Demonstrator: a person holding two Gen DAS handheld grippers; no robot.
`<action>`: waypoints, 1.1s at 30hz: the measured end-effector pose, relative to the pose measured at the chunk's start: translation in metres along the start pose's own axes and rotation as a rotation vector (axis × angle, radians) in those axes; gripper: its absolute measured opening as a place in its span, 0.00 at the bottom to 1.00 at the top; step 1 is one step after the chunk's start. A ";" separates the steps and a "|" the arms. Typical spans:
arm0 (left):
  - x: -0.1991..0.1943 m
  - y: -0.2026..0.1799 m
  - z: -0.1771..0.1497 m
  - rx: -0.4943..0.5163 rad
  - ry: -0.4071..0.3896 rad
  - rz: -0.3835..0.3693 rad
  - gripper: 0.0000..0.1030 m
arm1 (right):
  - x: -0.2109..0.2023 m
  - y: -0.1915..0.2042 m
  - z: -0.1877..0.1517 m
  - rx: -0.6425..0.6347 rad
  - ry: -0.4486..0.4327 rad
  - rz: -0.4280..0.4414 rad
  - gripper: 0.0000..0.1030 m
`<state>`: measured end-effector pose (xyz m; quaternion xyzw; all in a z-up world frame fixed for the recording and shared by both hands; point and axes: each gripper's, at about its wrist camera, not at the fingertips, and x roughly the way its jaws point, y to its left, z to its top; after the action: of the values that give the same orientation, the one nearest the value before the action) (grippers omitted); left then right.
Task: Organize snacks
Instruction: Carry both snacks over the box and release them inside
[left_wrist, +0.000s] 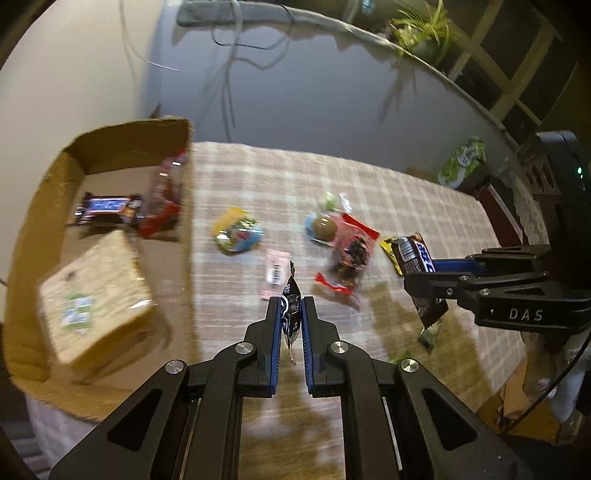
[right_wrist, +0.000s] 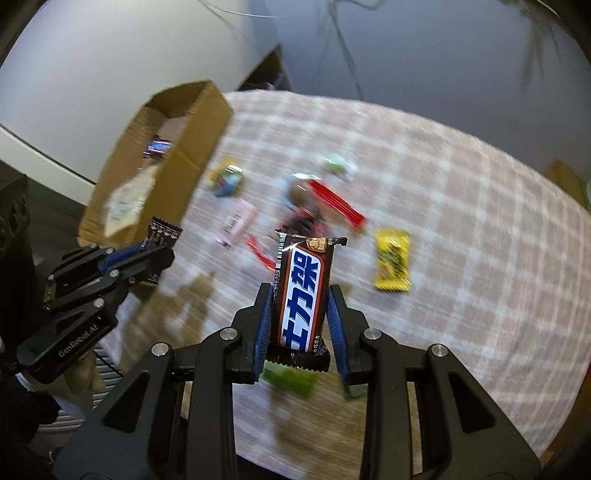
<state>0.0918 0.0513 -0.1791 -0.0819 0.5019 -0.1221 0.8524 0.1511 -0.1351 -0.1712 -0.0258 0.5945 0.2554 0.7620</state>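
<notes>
While both grippers grip snacks, cardboard box (left_wrist: 110, 147) stands left.

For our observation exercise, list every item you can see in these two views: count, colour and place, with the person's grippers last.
cardboard box: one, brown, left on table.
Snickers bars: two, brown; one in box, one in right gripper.
cracker pack: one, beige, in box.
red packet: one, leaning inside box.
dark sachet: one, in left gripper.
yellow packet: one, on checked tablecloth.
loose sweets: several, mixed colours, mid-table.
left gripper: black, blue pads, shut.
right gripper: same, shut.
</notes>
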 end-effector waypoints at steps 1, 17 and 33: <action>-0.005 0.005 -0.001 -0.007 -0.008 0.013 0.09 | -0.001 0.006 0.002 -0.012 -0.004 0.010 0.29; -0.052 0.068 -0.025 -0.137 -0.070 0.157 0.09 | 0.022 0.124 0.028 -0.238 0.007 0.136 0.29; -0.062 0.104 -0.029 -0.204 -0.086 0.202 0.09 | 0.063 0.174 0.045 -0.325 0.050 0.146 0.30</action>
<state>0.0505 0.1681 -0.1687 -0.1222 0.4806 0.0194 0.8682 0.1283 0.0541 -0.1698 -0.1118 0.5644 0.4021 0.7122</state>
